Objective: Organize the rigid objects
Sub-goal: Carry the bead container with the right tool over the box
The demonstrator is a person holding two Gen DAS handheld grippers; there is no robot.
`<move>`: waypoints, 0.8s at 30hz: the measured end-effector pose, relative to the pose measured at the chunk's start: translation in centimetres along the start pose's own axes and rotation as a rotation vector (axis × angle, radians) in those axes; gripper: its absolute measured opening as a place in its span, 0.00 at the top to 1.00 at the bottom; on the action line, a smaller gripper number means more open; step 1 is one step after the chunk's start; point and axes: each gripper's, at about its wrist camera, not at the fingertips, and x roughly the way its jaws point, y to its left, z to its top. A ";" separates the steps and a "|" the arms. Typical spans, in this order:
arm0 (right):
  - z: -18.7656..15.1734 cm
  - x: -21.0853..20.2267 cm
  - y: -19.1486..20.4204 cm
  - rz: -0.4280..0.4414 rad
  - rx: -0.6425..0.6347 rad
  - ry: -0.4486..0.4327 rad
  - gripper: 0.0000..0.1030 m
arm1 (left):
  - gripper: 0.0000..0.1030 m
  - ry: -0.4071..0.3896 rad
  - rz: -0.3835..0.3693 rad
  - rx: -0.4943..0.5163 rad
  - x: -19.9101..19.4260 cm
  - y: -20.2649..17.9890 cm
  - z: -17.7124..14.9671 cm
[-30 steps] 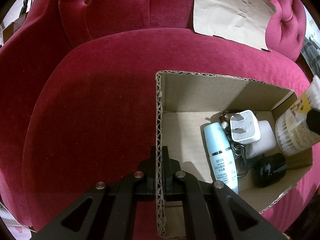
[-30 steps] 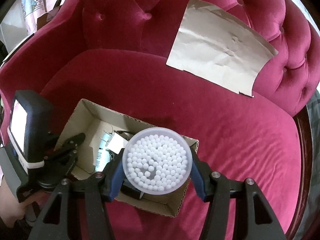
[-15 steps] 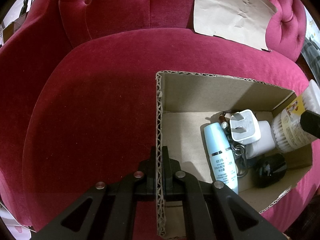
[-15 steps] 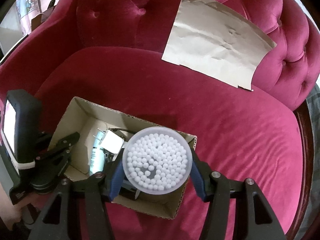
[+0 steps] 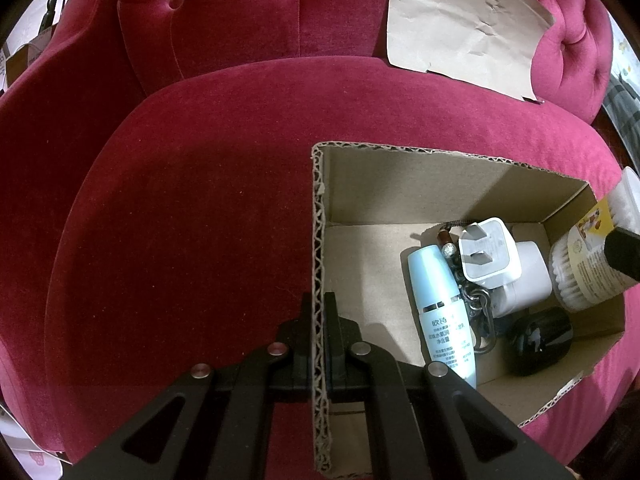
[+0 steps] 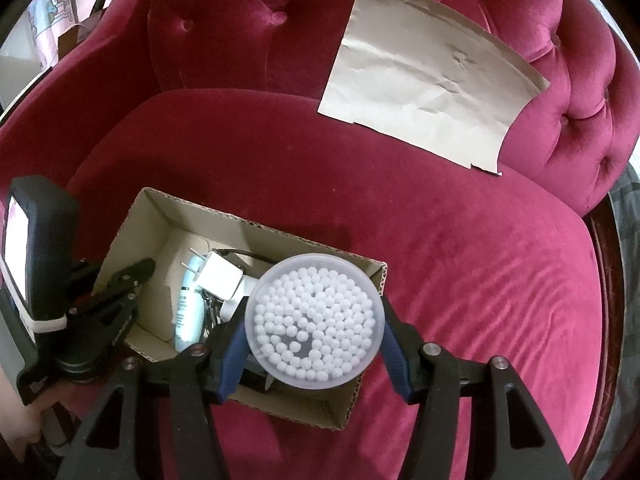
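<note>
A: What was held by the left gripper [image 5: 319,312]?

B: The box [image 5: 420,168] wall was pinched between its closed jaws, at the side facing the bare seat. The box was set on a red sofa [image 5: 192,184]. In the right view the same gripper [image 6: 134,280] was seen at the box's left wall, though the contact itself was hidden behind its body.

A: And the right gripper [image 6: 314,354]?

B: A round tub of swabs [image 6: 314,322] was clamped between its blue pads [image 6: 230,354], over the near right corner of the box. Whether the tub touched the floor of the box could not be told; its base was covered by its own lid. In the left view the tub [image 5: 584,268] was cut by the frame edge and partly masked by a black finger.

A: What was made out inside?

B: A pale blue tube [image 5: 440,308] was laid flat, with a white plug [image 5: 488,256] beside it, a second white block partly buried beneath it. A keyring [image 5: 476,304] was wedged between tube and plug, mostly hidden. A glossy black item [image 5: 538,340] was seen near the front wall; what it was could not be told.

A: Anything outside the box?

B: A creased brown sheet [image 6: 428,96] was leaned on the backrest, well apart.
</note>
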 end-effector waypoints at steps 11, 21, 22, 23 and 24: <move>0.1 0.1 -0.8 0.015 0.027 -0.016 0.01 | 0.97 -0.002 0.000 -0.001 0.0 0.1 -0.1; -0.1 -0.3 -1.5 0.025 0.056 -0.026 0.00 | 0.97 -0.002 0.001 0.000 0.0 0.1 -0.1; -0.1 -0.4 -1.6 0.024 0.058 -0.028 0.00 | 0.97 -0.002 0.001 0.001 0.0 0.0 -0.1; 0.0 -0.5 -1.7 0.022 0.060 -0.031 0.00 | 0.97 -0.002 0.001 0.000 0.0 0.1 -0.1; 0.0 -0.5 -1.6 0.021 0.061 -0.032 0.00 | 0.97 -0.001 0.000 0.000 0.0 0.1 -0.1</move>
